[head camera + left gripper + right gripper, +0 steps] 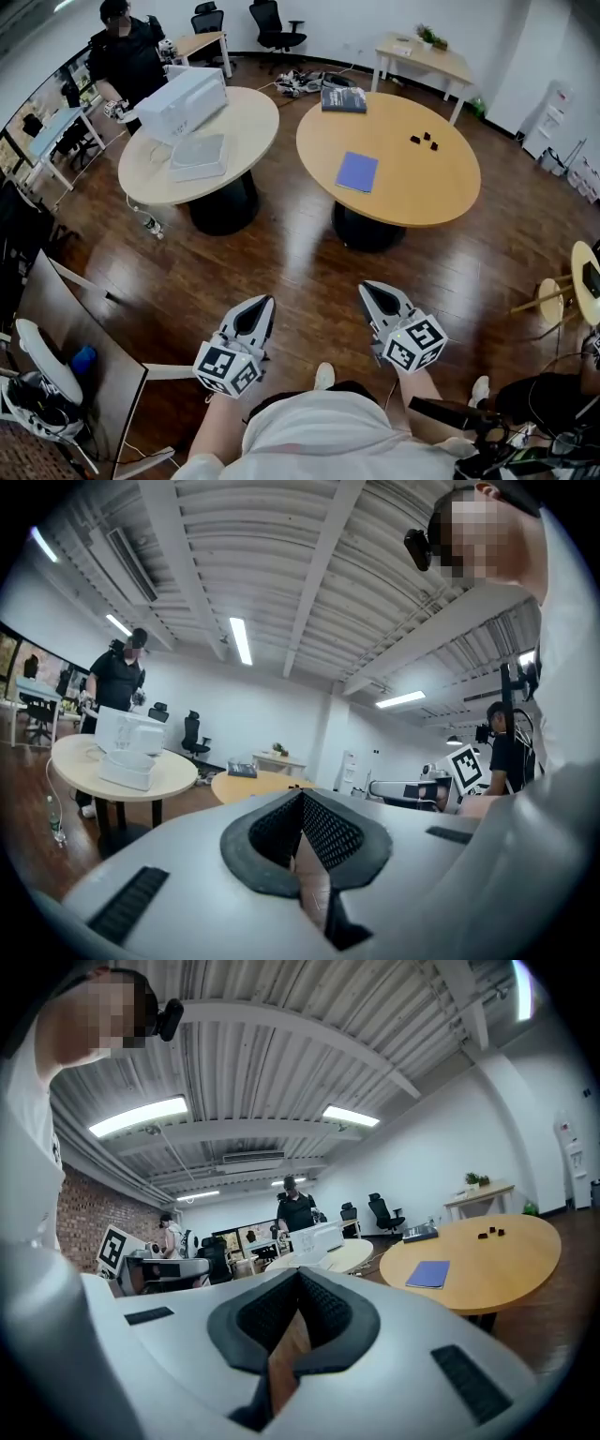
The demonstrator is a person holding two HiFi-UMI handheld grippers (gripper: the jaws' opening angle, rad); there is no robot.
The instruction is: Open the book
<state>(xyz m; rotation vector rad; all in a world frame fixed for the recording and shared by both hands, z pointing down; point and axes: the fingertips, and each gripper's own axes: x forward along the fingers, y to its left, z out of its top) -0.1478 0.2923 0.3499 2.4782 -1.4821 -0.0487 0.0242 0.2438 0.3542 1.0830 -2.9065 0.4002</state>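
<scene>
The left hand-held gripper (pixel 260 307) and right hand-held gripper (pixel 376 293), both closed and empty, should near the blue book (pixel 357 172), then open at its cover edge.

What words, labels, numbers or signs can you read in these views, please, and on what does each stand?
None can be read.
Left marker cube and right marker cube: square patterns only, no letters.
Dark book: cover print too small to read.
Blue book: plain cover, no print visible.
</scene>
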